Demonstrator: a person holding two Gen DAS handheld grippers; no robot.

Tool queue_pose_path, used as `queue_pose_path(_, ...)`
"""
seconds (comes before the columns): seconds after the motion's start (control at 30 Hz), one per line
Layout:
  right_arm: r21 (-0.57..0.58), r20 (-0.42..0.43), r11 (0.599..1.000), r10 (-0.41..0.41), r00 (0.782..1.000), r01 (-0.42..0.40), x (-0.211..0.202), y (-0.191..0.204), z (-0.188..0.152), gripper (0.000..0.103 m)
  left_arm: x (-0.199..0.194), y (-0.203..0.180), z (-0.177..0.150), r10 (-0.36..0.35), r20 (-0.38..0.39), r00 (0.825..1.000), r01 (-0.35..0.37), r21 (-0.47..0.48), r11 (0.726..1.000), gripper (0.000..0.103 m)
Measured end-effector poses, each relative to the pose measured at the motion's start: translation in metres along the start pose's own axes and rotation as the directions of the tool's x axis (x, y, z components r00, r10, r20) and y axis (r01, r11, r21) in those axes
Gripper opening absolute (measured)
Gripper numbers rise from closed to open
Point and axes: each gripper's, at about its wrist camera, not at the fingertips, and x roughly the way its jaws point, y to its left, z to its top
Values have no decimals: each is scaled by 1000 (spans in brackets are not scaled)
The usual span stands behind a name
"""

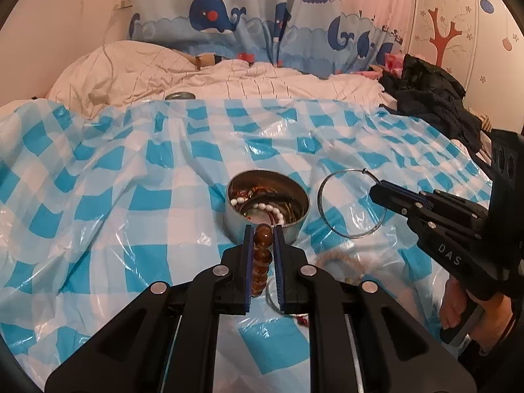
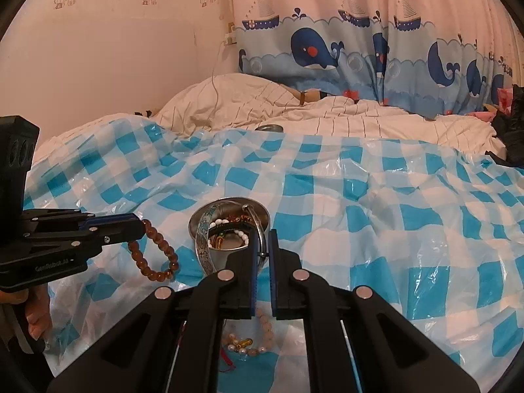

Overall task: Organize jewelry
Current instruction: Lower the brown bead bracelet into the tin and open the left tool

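The left gripper [image 1: 262,232] has its jaws clamped on an amber round-bead bracelet [image 2: 154,249], the right gripper [image 2: 261,239] on a thin silver wire bangle [image 1: 350,203]; both hang beside the open round metal tin [image 1: 267,206] on the bed's blue-checked plastic sheet [image 1: 131,170], probably for dropping in

Readable text: "DAS" in pale letters on the black body of the right gripper [image 1: 376,193], at the right of the left wrist view. Left gripper [image 2: 140,226] body shows small white lettering, too blurred to read reliably.
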Motion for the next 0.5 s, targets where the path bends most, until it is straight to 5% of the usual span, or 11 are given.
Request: queue_pose_path(0.5, 6, 6, 1000, -10, 1000, 9, -4, -1, 5, 7, -7, -2, 17, 11, 82, 997, -9, -22, 1000, 11)
